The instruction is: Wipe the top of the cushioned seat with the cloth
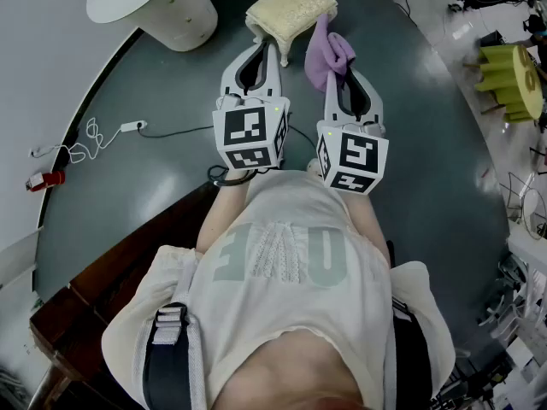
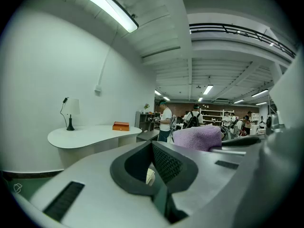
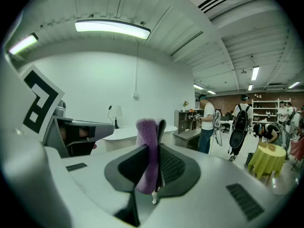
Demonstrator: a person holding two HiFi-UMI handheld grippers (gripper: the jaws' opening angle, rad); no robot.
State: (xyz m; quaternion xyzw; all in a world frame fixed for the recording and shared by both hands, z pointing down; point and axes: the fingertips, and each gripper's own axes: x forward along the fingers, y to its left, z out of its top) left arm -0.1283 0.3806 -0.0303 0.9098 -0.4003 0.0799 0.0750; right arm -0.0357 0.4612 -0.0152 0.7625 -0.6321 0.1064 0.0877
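Note:
The cushioned seat (image 1: 291,7) is a cream padded stool on the grey floor, straight ahead of both grippers. A purple cloth (image 1: 327,54) hangs beside the seat's right edge, and my right gripper (image 1: 342,73) is shut on it. The right gripper view has the cloth (image 3: 147,146) standing up between the closed jaws of that gripper (image 3: 156,175). My left gripper (image 1: 275,49) is shut and holds nothing, its tips just short of the seat's near edge. The left gripper view looks along this gripper (image 2: 153,167) level into the room, with the cloth (image 2: 197,137) to its right.
A white round table (image 1: 149,7) stands left of the seat, with a lamp (image 2: 70,113) and an orange box (image 2: 120,126) on it. A power strip (image 1: 132,127) with cable lies on the floor at left. A yellow-green stool (image 1: 513,79) is at right. Several people (image 2: 165,120) stand far off.

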